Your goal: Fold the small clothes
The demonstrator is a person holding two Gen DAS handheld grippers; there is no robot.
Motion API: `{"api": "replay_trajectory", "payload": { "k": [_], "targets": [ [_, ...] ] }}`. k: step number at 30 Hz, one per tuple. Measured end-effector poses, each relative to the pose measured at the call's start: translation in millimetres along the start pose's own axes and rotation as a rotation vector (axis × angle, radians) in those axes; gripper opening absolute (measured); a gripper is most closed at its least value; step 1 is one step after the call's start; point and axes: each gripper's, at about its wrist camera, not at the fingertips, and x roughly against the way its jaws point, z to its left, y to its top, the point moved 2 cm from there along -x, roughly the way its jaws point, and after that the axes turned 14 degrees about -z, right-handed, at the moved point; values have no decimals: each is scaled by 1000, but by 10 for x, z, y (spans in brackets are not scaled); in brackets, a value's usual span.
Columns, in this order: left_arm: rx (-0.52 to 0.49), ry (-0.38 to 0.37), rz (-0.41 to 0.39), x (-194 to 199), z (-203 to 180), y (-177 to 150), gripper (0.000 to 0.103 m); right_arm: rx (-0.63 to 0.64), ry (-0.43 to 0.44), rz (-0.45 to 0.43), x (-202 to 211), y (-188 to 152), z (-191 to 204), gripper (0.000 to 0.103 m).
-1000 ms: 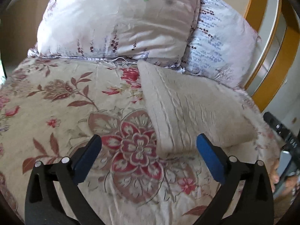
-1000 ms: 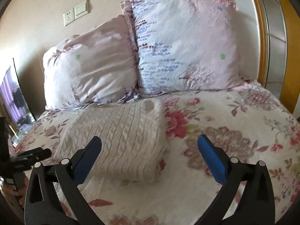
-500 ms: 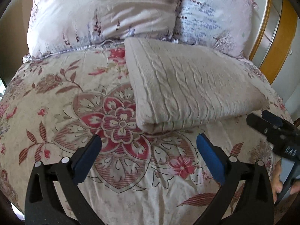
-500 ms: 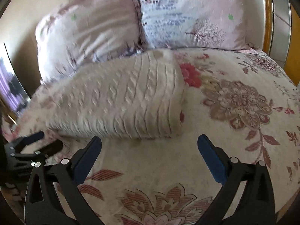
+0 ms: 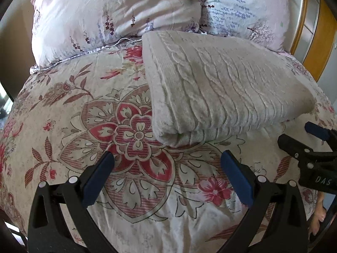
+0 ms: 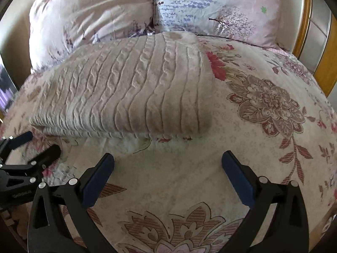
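The cable-knit sweater (image 5: 221,88) lies folded on the floral bedspread (image 5: 69,113), just before 2 pillows (image 6: 147,10). Left gripper (image 5: 166,168) and right gripper (image 6: 167,167) hover, jaws released and empty. Best approach: come in low, pinching both near corners evenly.

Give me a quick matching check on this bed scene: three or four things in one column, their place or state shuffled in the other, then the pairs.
Things:
1. knit sweater
2. pillows
3. left gripper
4. floral bedspread

States or places:
A. propped along the head of the bed
B. open and empty, short of the sweater's near edge
C. folded into a thick rectangle, lying on the bed
D. spread under everything, with large red flowers

Pairs: 1-C, 2-A, 3-B, 4-D. The right gripper is open and empty too.
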Motion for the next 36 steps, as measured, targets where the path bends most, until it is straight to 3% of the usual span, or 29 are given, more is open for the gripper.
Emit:
{"api": "replay_trajectory", "payload": {
  "k": [36],
  "targets": [
    [1,2,-2,-7,-1,-1,101,9,-15,3,-13,-8,4,102]
  ]
}}
